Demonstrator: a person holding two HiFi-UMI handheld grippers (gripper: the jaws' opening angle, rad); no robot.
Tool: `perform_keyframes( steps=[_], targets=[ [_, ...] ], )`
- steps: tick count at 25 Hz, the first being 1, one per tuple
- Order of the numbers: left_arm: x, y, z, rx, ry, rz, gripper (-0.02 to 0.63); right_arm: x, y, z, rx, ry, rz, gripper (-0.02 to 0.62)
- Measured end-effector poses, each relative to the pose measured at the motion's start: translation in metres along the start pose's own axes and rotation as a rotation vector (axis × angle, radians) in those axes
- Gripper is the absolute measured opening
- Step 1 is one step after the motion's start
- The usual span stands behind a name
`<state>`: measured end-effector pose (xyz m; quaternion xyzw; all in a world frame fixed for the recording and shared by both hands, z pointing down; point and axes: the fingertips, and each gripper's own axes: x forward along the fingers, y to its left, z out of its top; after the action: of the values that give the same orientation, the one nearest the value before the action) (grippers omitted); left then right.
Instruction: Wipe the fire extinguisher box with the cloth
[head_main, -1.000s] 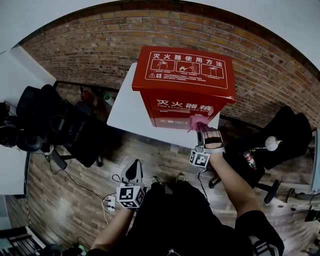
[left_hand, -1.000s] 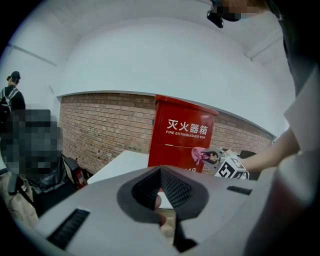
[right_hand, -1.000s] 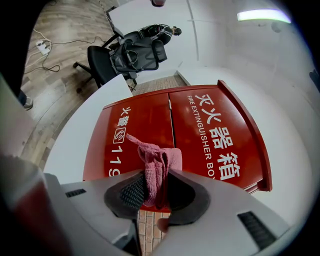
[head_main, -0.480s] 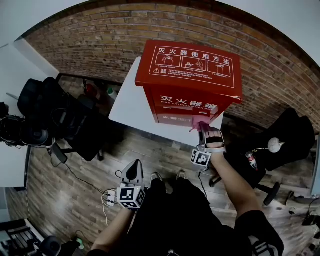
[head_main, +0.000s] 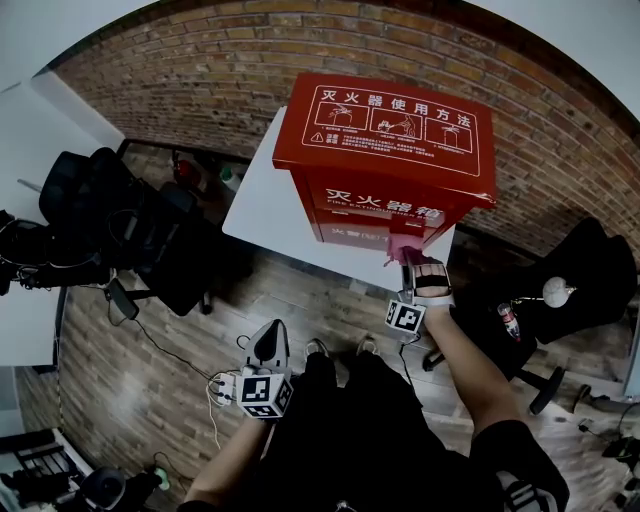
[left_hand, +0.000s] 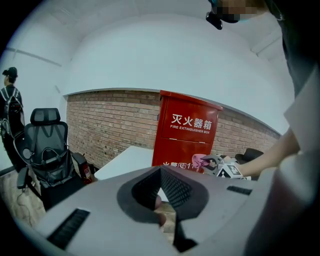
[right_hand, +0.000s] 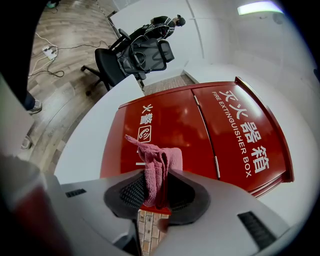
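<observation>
Knit cloth (right_hand: 159, 162) nudged along glossy box (head_main: 392, 132), right hand-held gripper (right_hand: 156, 192) clamping it, left hand-held gripper (left_hand: 160, 187) closed

Head view looks steeply down on the box (head_main: 385, 130); right gripper view faces its front closely; left gripper view sees it from lower, farther back

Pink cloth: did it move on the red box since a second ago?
Hardly. The right gripper still pinches the pink cloth at the lower front of the fire extinguisher box; only the head view shifted slightly. The left gripper stays low, jaws together, holding nothing.
</observation>
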<state>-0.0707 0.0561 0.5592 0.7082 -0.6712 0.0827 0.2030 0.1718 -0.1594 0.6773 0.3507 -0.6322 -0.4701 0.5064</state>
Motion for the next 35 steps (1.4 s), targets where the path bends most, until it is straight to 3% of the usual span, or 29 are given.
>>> perform_keyframes(
  steps=[35],
  targets=[
    [-0.028, -0.001, -0.026, -0.034, 0.032, 0.129, 0.034, 0.032, 0.102, -0.005, 0.023, -0.013, 0.199, 0.103]
  ],
)
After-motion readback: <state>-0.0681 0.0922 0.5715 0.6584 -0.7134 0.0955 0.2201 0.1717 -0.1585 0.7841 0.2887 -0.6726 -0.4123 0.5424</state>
